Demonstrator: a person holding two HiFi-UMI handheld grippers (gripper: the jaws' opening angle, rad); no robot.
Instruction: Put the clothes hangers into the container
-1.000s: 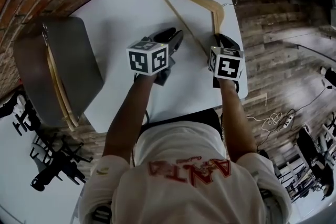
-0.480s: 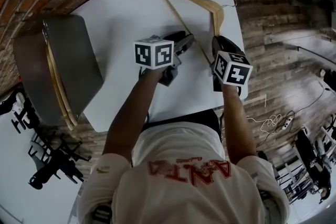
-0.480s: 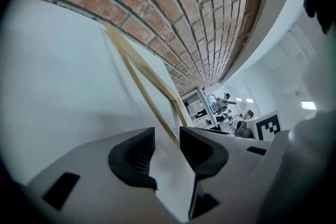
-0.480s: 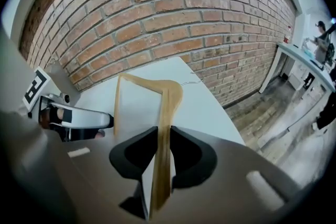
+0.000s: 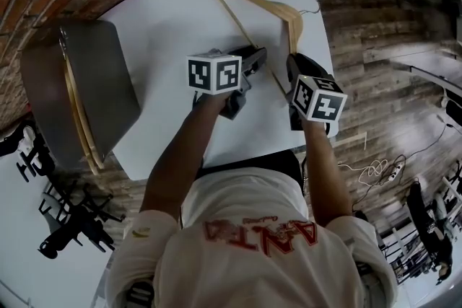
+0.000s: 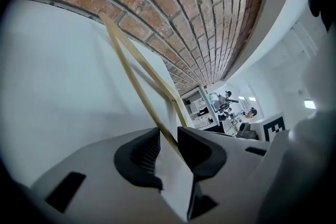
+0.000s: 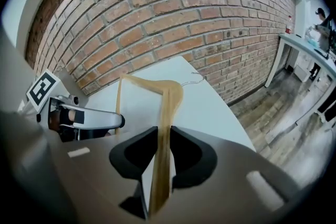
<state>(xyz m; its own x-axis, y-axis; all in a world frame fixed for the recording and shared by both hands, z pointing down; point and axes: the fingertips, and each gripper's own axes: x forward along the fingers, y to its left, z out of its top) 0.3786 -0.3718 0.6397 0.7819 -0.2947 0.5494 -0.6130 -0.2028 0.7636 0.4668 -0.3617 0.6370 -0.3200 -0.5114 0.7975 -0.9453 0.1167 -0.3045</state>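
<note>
Right tool (image 7: 164, 138) clamps one arm of the wooden hanger (image 7: 172, 93) on the table (image 5: 180, 18), likely light, stiff and smooth, best held near the shoulder, while the left tool (image 6: 168, 137), its jaws just opening, stands apart around the thin bar (image 6: 139, 93).

One hanger (image 5: 285, 9) lies on the table (image 5: 173, 32); the container (image 5: 108, 83) at its left holds more hangers (image 5: 76, 112).

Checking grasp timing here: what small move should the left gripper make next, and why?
Probably close the fingers of the left gripper. The right gripper is shut on the light wooden clothes hanger, while the left jaws, which have just been opening, straddle its thin lower bar without pressing; a second hold should steady the carry to the grey rectangular container.
</note>
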